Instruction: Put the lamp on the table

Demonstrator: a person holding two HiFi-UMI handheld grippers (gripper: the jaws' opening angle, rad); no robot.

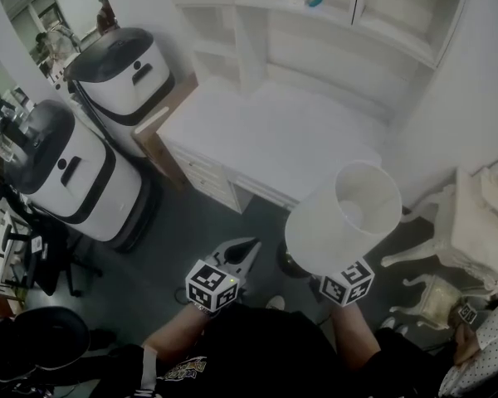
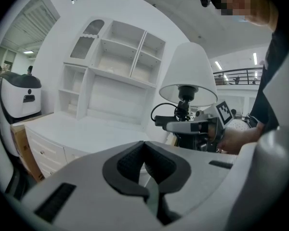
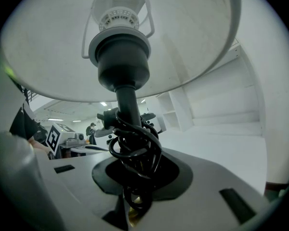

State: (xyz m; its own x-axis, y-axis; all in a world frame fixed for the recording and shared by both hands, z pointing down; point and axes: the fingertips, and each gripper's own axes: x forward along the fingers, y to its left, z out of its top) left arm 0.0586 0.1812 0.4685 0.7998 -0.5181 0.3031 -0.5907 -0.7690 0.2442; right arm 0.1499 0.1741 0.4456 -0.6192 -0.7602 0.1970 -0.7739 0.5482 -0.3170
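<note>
The lamp (image 1: pixel 344 214) hangs in the air over the floor, just short of the front edge of the white worktop (image 1: pixel 274 139). It is carried by the right gripper (image 3: pixel 135 177), whose jaws pinch the dark stem (image 3: pixel 127 100) low down, through the loops of black cord (image 3: pixel 135 148) wound round it. The left gripper (image 2: pixel 145 153) holds nothing, its jaws pressed together beside the lamp. The step in hand looks like the carry to the worktop. To do it well, keep the stem upright so the top-heavy shade (image 3: pixel 183 32) does not swing. Lift the foot clear of the front edge and bring it over the bare middle, away from the shelves (image 1: pixel 315 23) at the back. Set it down flat before letting the jaws spread. The foot is mostly hidden under the shade, so its landing must be judged with care. The shade is a smooth, matt white cone, open at the top. The stem is slim and round, and the rubbery cord coils give the pads an uneven, possibly slippery hold. The worktop is flat, hard and plain.
</note>
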